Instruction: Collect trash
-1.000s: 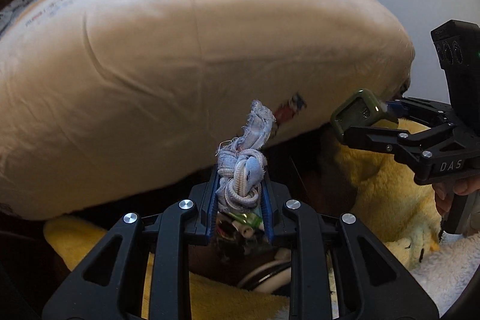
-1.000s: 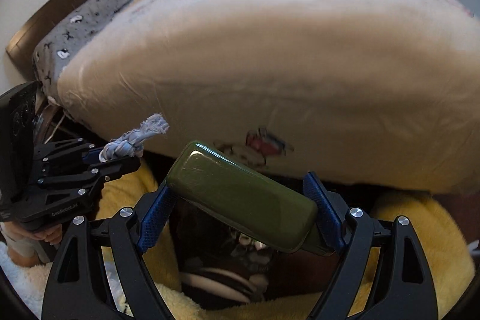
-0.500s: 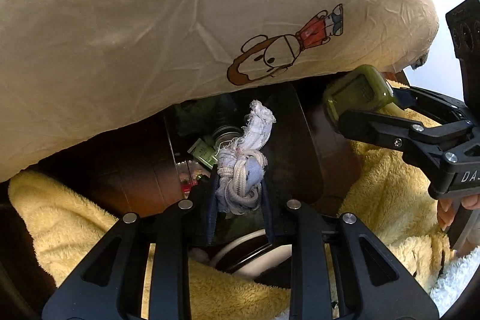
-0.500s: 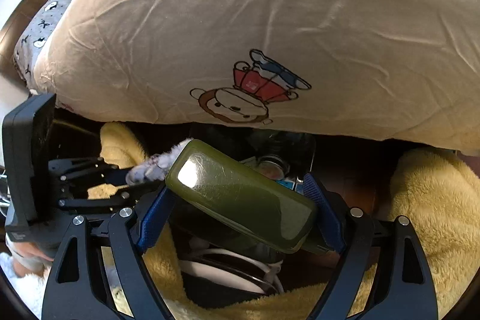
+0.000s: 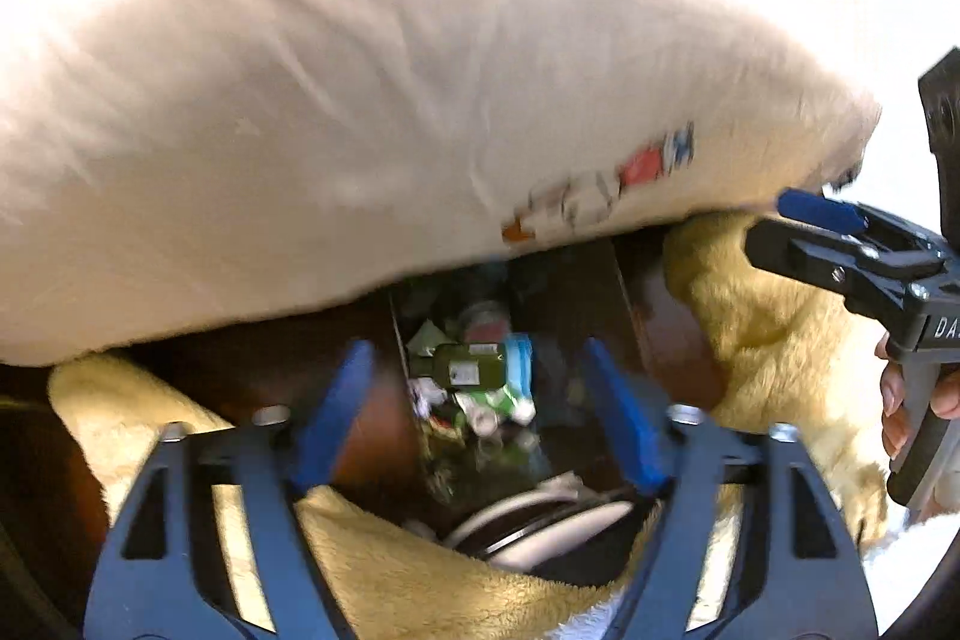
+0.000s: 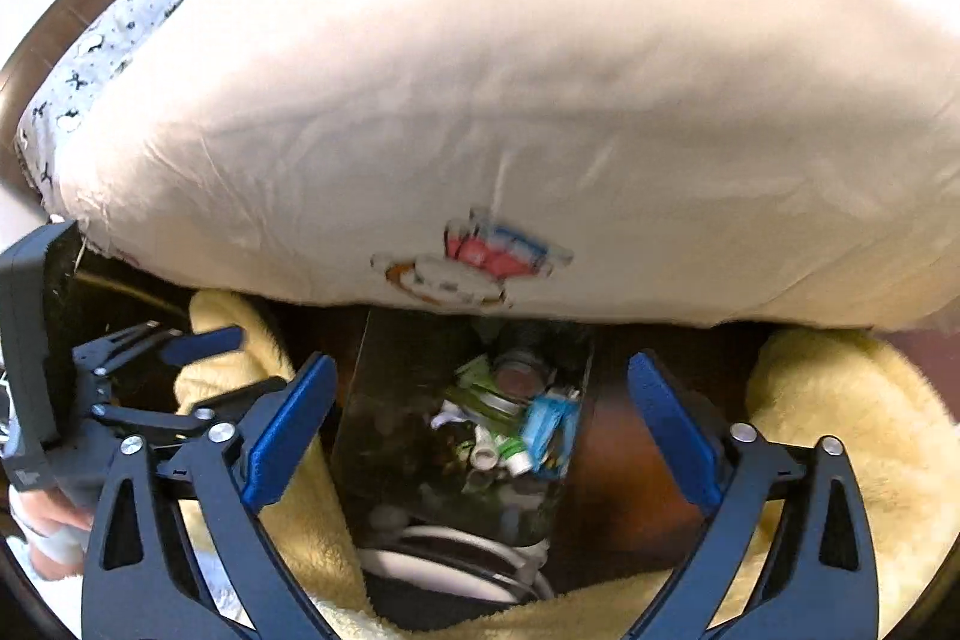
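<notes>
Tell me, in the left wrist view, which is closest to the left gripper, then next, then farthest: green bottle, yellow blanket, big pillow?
From the left gripper, jaws opening, empty:
1. Green bottle, straight ahead in the bin.
2. Yellow blanket, off to the right.
3. Big pillow, above, farthest.

Both wrist cameras look steeply down, close in, along their own blue-padded fingers, sharing the dark trash bin (image 5: 480, 382) (image 6: 480, 430) under the cream pillow (image 5: 360, 100) (image 6: 540, 100), each catching the other gripper at its edge
</notes>
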`<state>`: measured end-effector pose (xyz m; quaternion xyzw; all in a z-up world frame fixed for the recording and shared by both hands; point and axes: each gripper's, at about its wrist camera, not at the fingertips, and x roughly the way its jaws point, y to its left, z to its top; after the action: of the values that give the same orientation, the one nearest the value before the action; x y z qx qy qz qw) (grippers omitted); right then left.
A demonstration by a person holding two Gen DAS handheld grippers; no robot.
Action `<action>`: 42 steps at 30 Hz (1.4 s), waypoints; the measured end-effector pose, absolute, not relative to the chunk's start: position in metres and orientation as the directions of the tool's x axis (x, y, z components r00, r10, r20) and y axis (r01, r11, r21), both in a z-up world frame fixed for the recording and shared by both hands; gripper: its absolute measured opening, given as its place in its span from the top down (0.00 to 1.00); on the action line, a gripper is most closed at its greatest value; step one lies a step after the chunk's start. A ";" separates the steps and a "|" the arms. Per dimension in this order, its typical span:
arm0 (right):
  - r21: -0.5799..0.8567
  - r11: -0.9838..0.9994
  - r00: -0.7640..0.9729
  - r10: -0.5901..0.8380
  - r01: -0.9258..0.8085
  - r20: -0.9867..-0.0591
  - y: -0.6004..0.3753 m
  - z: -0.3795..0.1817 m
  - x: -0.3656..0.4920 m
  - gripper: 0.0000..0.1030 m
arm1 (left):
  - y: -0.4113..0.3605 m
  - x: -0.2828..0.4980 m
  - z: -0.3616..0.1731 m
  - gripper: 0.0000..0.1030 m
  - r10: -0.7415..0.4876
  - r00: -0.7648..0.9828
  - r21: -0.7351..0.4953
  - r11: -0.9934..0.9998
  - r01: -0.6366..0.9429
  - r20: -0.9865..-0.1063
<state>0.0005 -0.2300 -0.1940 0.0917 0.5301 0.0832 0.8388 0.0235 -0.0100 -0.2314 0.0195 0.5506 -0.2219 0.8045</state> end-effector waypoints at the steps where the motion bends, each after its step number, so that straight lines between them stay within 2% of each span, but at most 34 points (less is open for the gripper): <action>1: 0.232 0.972 0.442 0.226 -0.042 -0.868 -0.232 -0.186 -0.001 0.03 | -0.009 0.023 -0.221 0.13 -0.328 0.330 -0.197 0.907 0.371 -0.885; 5: 0.181 0.983 0.523 0.159 -0.008 -0.838 -0.243 -0.147 -0.003 0.03 | -0.008 0.020 -0.179 0.08 -0.311 0.424 -0.152 0.918 0.367 -0.851; 10: 0.117 0.993 0.639 0.081 0.014 -0.765 -0.243 -0.089 -0.015 0.03 | -0.012 0.015 -0.123 0.08 -0.309 0.528 -0.114 0.923 0.368 -0.791; 16: 0.071 0.995 0.722 -0.001 0.070 -0.692 -0.243 -0.037 -0.030 0.03 | 0.000 -0.001 -0.048 0.08 -0.303 0.689 -0.083 0.939 0.334 -0.658; 24: 0.005 0.995 0.827 -0.079 0.098 -0.557 -0.238 0.016 -0.052 0.03 | 0.007 -0.017 0.018 0.08 -0.248 0.822 -0.033 0.962 0.270 -0.513; 31: -0.009 0.994 0.862 -0.101 0.111 -0.497 -0.236 0.039 -0.061 0.03 | 0.003 -0.025 0.039 0.08 -0.259 0.847 -0.044 0.962 0.270 -0.464; 42: -0.028 0.991 0.869 -0.127 0.130 -0.479 -0.233 0.043 -0.065 0.03 | -0.002 -0.029 0.033 0.08 -0.277 0.841 -0.051 0.957 0.287 -0.464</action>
<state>-0.0653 -0.2331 0.0427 0.0027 0.2476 -0.0664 0.9666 -0.0287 -0.0023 0.0327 0.0104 0.2405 -0.1469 0.9594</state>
